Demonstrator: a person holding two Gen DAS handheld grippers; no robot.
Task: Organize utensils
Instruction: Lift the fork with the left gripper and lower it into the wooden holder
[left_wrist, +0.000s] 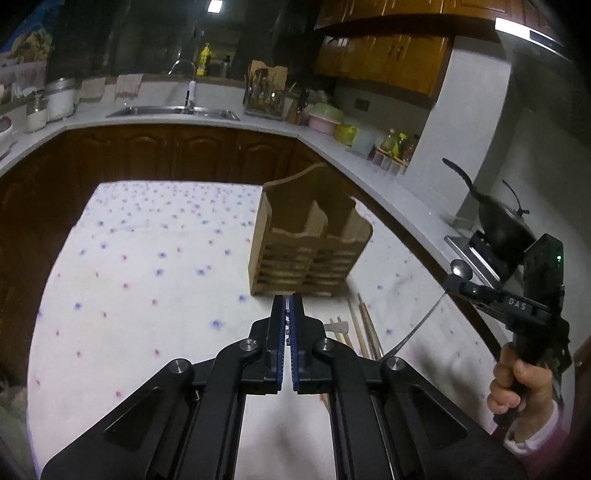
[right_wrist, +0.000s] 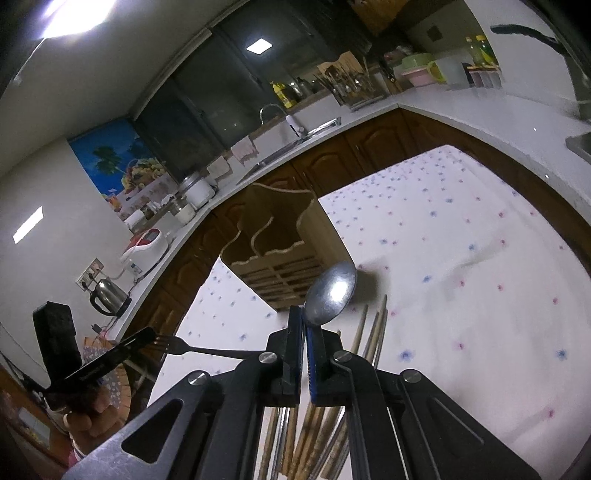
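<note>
A wooden utensil holder (left_wrist: 308, 240) with several empty compartments stands on the flowered tablecloth (left_wrist: 147, 258); it also shows in the right wrist view (right_wrist: 284, 254). My left gripper (left_wrist: 288, 301) is shut on a thin metal fork, whose tines show in the right wrist view (right_wrist: 173, 345). My right gripper (right_wrist: 304, 321) is shut on a metal spoon (right_wrist: 332, 293), held in the air to the right of the holder (left_wrist: 461, 269). Wooden chopsticks (left_wrist: 364, 328) lie on the cloth in front of the holder, below my right gripper (right_wrist: 373, 332).
An L-shaped white counter (left_wrist: 388, 177) with dark wood cabinets wraps the table. On it are a sink (left_wrist: 173, 110), a utensil rack (left_wrist: 266, 96), bowls, bottles and a black wok (left_wrist: 506, 221) on a stove. A kettle (right_wrist: 107, 295) stands at far left.
</note>
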